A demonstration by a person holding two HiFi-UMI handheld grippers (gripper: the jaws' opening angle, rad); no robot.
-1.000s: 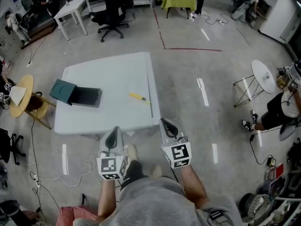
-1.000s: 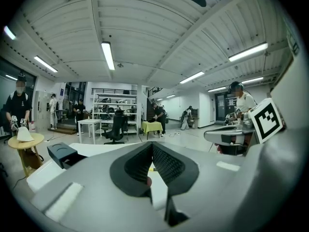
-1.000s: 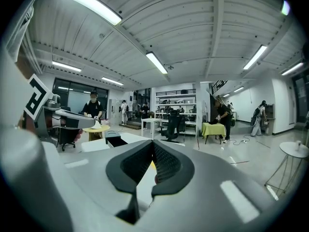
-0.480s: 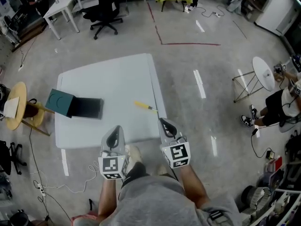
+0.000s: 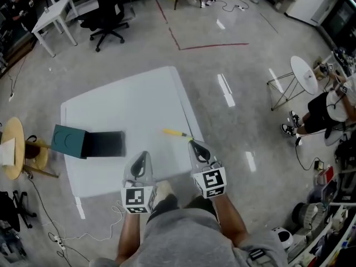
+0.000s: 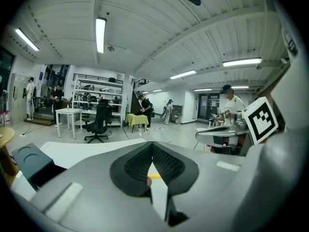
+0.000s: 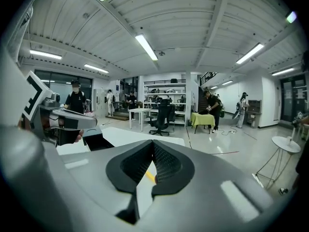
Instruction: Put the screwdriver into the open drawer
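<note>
Screwdriver (image 5: 176,133) lies by the bench's (image 5: 133,102) right edge, toward the near right corner, well apart from the open drawer (image 5: 104,143). I judge it light, stiff and apt to roll, so I'd grip the yellow handle mid-length. Its long axis runs left to right, with the metal tip toward the right edge. Left tongs (image 5: 141,154) and right tongs (image 5: 192,143) are both closed and empty.
</note>
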